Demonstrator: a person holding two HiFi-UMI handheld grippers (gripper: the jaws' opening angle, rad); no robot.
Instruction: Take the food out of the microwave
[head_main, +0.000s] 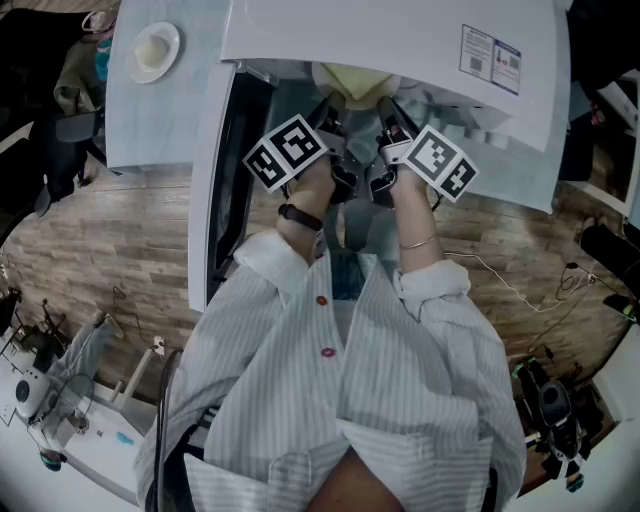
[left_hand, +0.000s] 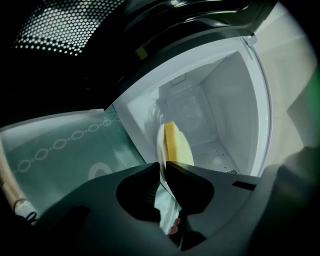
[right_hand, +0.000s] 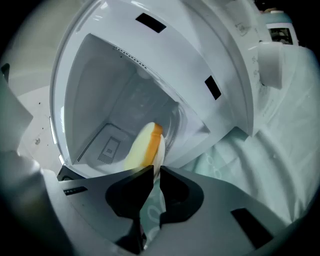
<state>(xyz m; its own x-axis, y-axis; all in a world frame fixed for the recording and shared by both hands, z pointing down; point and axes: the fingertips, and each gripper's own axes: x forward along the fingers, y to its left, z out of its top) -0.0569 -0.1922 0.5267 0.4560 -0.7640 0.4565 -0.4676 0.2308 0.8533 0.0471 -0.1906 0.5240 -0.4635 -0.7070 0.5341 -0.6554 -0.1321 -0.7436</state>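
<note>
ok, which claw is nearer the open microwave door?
Left. The left claw grips the plate on the side toward the door; the right claw grips its opposite rim, farther away.

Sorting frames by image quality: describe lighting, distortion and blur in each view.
Head view: fisheye bows the microwave and floor, light even. Left gripper view: dark vignette, door in shadow, cavity bright, plate rim sharp. Right gripper view: white cavity near glare, right tongs dark silhouettes.
</note>
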